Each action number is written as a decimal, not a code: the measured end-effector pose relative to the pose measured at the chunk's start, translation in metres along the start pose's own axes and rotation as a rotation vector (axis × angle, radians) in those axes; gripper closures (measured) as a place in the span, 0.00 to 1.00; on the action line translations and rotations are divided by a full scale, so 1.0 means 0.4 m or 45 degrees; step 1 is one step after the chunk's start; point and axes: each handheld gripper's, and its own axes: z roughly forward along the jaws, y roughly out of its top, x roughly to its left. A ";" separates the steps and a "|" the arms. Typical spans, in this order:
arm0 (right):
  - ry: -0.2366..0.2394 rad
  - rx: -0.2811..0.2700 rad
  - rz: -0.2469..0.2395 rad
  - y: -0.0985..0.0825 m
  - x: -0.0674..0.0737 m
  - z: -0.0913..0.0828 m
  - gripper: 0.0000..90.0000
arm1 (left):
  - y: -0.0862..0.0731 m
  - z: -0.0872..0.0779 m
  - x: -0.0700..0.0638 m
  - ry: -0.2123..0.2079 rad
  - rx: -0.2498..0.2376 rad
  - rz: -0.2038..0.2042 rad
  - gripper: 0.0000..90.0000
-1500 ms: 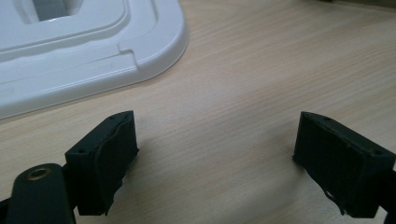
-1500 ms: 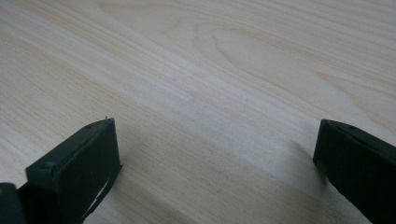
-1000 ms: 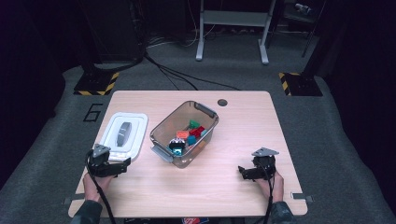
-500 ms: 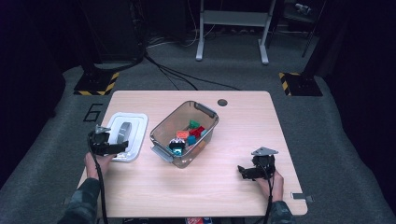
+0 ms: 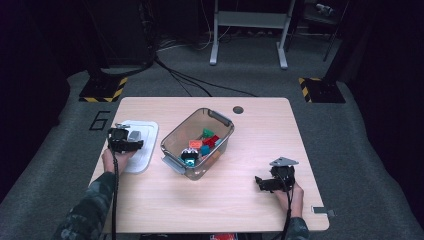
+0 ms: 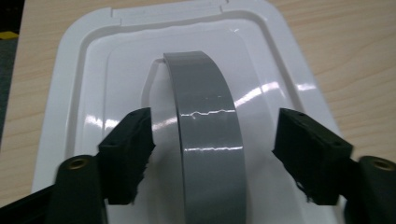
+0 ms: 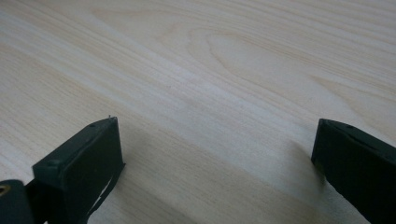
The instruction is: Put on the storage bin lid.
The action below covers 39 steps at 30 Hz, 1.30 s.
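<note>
One white lid (image 5: 141, 145), one grey handle (image 6: 210, 140), two tongs, one clear bin (image 5: 197, 142)

Lid (image 6: 84, 70) near edge cut off at frame bottom; bin (image 5: 197, 141) contents too small to ID.

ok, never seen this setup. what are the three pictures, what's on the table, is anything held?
No robot here: a person holds a two-jaw tool in each hand. The high view looks down on the table from above the person's side. The other two pictures come from cameras riding on each tool, looking along its black jaws.

On the table are a clear bin with colourful small items inside and, to its left, a white lid with a grey arched handle.

The left tool is over the lid, jaws either side of the handle. They have just been closing but do not touch it yet, so nothing is held. The right tool sits open over bare wood.
</note>
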 end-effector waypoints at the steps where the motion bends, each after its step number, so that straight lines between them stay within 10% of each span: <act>1: 0.000 -0.001 -0.007 -0.001 -0.002 0.000 0.02 | -0.002 0.005 -0.002 -0.018 0.012 -0.013 0.39; 7: 0.001 -0.008 0.001 -0.002 -0.001 -0.002 0.03 | -0.003 0.005 -0.011 0.027 -0.037 -0.086 0.74; 12: 0.004 -0.009 -0.001 -0.002 -0.002 -0.002 0.04 | -0.013 -0.015 -0.005 -0.001 -0.016 -0.148 0.75; 39: 0.006 0.006 -0.012 -0.012 -0.012 -0.012 0.00 | 0.047 -0.250 -0.012 -0.074 -0.151 -0.008 0.75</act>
